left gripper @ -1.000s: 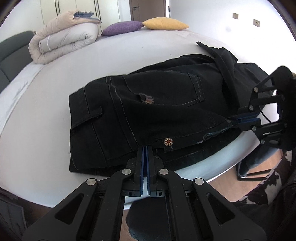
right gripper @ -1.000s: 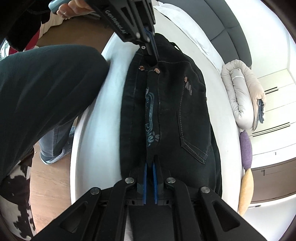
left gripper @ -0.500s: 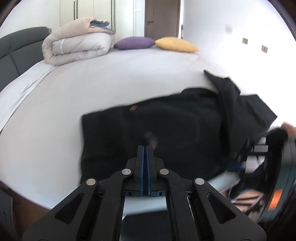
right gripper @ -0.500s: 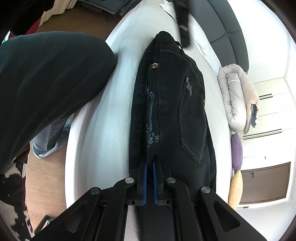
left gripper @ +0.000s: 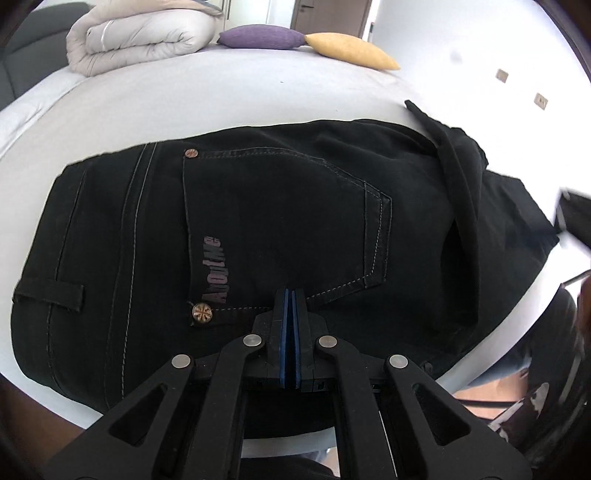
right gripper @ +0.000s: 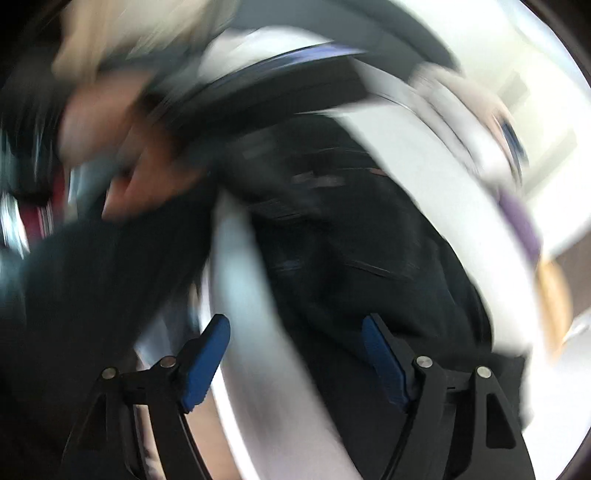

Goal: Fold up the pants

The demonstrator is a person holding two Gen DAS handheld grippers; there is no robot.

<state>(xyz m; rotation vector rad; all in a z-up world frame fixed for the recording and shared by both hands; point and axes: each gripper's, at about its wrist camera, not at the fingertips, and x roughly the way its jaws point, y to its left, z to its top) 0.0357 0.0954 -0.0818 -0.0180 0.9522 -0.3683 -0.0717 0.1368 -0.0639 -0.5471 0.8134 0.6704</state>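
Pants point(left gripper: 280, 221): black denim, lying folded on the white bed point(left gripper: 184, 99) near its front edge, back pocket face up.
Long axis: runs left to right across the left wrist view, waistband end at the left, legs trailing off to the right edge of the bed.
Texture: heavy twill with pale contrast stitching around the five-sided pocket, a belt loop on the left, two copper rivets, and faded lettering along the pocket's edge.
Fold: a thick ridge of cloth crosses the right part, a loose flap beyond it.
Left gripper point(left gripper: 289, 295): blue pads pressed flat together, tips right over the pocket's lower seam; whether any cloth is pinched between them, I cannot tell.
Right gripper point(right gripper: 295, 332): jaws spread wide, blue pads far apart, nothing between them; the view is heavily blurred, with the dark pants point(right gripper: 369, 258) ahead.
Background: rolled beige duvet point(left gripper: 140, 37), purple cushion point(left gripper: 262, 36), yellow cushion point(left gripper: 351, 51) at the far side of the bed.
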